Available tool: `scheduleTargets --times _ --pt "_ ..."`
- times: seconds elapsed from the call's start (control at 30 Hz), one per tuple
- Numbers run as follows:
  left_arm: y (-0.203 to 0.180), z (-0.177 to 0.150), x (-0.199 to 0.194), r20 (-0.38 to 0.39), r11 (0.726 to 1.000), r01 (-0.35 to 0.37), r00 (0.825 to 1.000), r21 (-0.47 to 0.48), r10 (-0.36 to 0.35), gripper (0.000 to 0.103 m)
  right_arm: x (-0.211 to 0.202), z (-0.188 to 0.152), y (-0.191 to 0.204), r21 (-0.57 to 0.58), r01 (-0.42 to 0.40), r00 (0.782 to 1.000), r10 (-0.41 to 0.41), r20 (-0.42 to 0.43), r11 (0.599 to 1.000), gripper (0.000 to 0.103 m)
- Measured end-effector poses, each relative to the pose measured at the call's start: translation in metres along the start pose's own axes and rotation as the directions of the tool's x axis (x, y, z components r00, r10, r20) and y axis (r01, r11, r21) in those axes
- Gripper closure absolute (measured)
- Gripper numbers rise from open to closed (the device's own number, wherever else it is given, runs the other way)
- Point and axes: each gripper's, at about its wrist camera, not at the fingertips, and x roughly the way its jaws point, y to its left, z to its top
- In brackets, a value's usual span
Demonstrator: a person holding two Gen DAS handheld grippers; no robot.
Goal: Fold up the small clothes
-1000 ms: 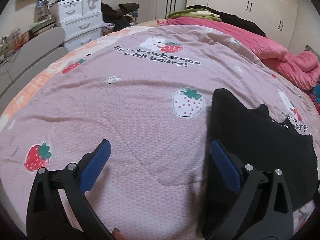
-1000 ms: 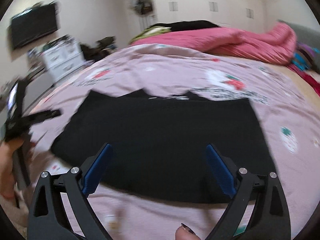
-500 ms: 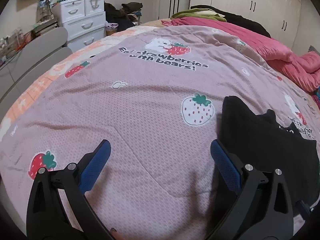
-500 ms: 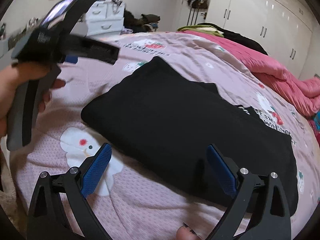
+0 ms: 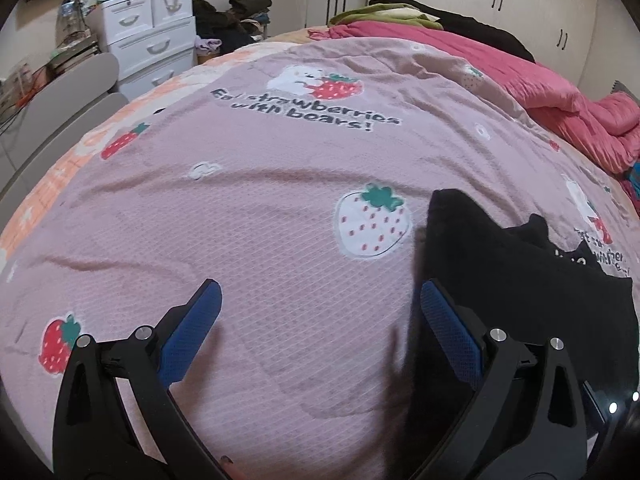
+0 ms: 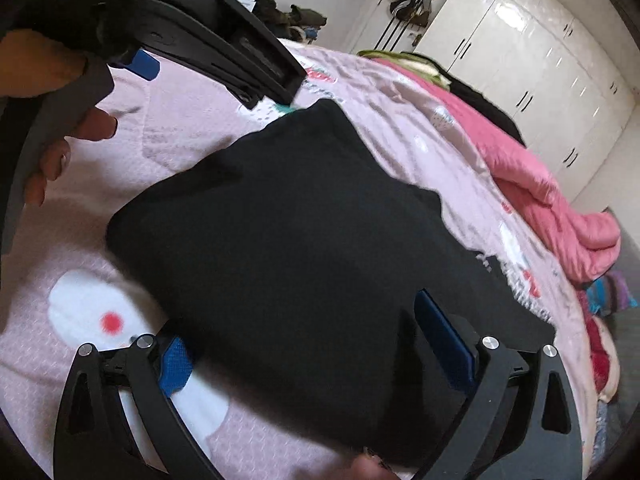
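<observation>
Bare pink bedspread (image 5: 260, 220) is lying open ahead of the left gripper (image 5: 320, 312); black garment (image 5: 520, 280) is bordering its right, pink quilt (image 5: 560, 96) is blocking the far edge.

A home bedroom. Shown by a wide bed (image 5: 280, 220) spread with a pink cover (image 5: 240, 200) printed with strawberries and bears, and a rumpled pink duvet (image 5: 560, 100) heaped along its far side. Along the wall, tall white wardrobe doors (image 5: 500, 4) with dark handles. In the corner, a white plastic drawer unit (image 5: 156, 44) topped with clutter, dark clothes piled (image 5: 240, 16) beside it. Bags hung near a door (image 6: 412, 4).
</observation>
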Motion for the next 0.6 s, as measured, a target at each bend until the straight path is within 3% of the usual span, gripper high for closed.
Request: scheduleTargets --times 0.07,0.13,0.2,0.3,0.6 --pt "-0.005 0.003 0.001 0.003 1.0 0.015 1.0 0.003 -0.015 0.01 -0.003 -0.001 0.001 -0.004 0.037 0.999 -0.037 0.022 0.999 0.008" --pt "-0.011 0.005 0.0 0.008 0.999 0.034 0.999 0.003 -0.034 0.01 -0.008 -0.002 0.001 -0.015 0.033 0.998 -0.032 0.056 0.999 0.029" --pt "-0.017 0.006 0.0 0.004 0.997 0.072 0.997 -0.004 -0.072 0.01 -0.014 -0.003 -0.002 -0.015 0.001 0.996 0.0 0.091 1.0 0.062" --pt "-0.026 0.006 0.003 -0.006 0.996 0.092 0.996 -0.005 -0.092 0.01 -0.02 -0.007 -0.01 0.015 -0.015 0.992 0.013 0.129 1.0 0.078" --pt "-0.054 0.004 0.01 -0.045 0.984 0.177 0.984 0.038 -0.175 0.01 -0.036 -0.014 -0.038 0.125 -0.054 0.98 0.028 0.198 0.991 0.083"
